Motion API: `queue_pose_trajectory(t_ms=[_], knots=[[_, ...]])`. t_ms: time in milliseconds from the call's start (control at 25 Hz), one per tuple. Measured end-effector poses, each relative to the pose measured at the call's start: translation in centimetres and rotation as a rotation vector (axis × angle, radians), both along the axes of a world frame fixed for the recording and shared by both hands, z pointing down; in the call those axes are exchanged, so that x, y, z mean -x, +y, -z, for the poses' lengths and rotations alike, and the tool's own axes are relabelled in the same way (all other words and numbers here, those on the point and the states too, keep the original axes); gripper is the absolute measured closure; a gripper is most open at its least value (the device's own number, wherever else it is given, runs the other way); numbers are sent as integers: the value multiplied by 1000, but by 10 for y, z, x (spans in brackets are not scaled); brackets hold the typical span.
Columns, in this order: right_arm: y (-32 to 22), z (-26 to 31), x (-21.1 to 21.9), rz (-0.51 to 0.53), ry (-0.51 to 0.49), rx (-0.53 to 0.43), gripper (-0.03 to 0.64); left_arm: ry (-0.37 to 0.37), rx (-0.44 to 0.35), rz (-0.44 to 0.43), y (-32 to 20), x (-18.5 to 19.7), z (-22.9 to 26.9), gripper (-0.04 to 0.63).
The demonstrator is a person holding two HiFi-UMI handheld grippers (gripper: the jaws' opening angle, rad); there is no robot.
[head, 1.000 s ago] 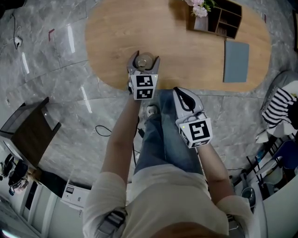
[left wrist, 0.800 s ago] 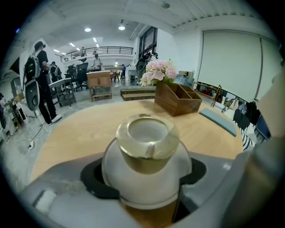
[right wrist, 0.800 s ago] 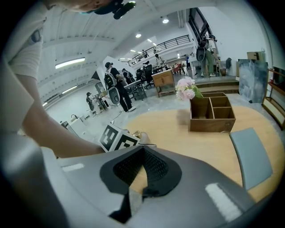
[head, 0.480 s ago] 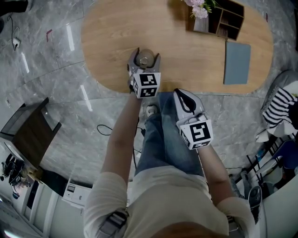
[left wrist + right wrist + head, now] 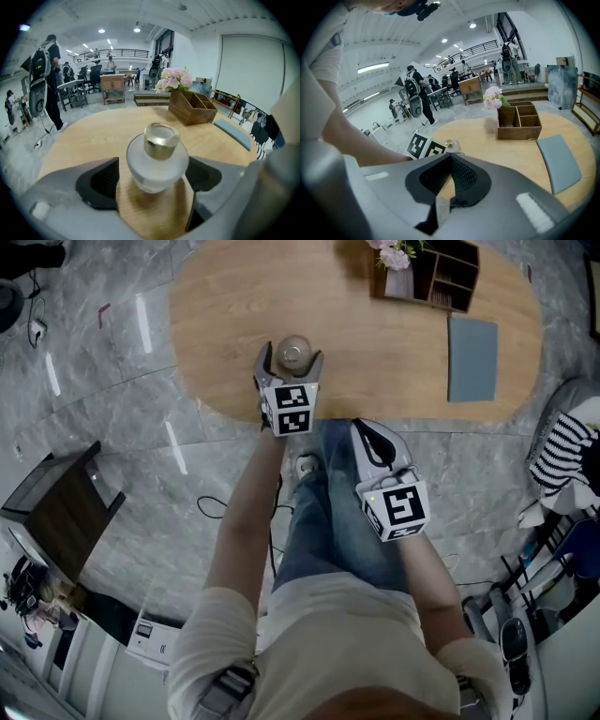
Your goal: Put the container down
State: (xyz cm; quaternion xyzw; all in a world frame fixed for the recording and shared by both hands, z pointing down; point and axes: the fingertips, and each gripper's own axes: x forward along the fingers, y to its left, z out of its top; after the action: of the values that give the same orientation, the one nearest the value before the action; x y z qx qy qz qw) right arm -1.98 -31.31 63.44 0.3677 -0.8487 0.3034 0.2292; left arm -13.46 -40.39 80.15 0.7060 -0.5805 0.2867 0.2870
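Head view: taken from overhead, faced steeply down; table (image 5: 375,362) kept in the upper frame, fairly far off.
Left gripper view: set low and very close over the tabletop; container (image 5: 157,159) shown at frame centre.
Right gripper view: set further back, off the table's near edge.
Shared by all three: wooden organiser (image 5: 445,277), grey mat (image 5: 472,359); the container is possibly also caught, small, at centre left of the right gripper view.
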Motion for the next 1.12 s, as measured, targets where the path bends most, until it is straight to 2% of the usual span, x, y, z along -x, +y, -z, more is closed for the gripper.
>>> queue_pose_trajectory(t_ms=[440, 600, 920, 1120], knots=[[60, 59, 6, -18, -13, -100, 615, 63, 13, -10, 97, -9, 67, 156], [83, 87, 11, -13, -12, -157, 615, 91, -18, -12, 129, -13, 101, 156], [150, 133, 15, -40, -16, -214, 615, 215, -74, 29, 194, -13, 183, 162], [192, 156, 17, -50, -36, -226, 615, 281, -104, 20, 241, -13, 234, 214]])
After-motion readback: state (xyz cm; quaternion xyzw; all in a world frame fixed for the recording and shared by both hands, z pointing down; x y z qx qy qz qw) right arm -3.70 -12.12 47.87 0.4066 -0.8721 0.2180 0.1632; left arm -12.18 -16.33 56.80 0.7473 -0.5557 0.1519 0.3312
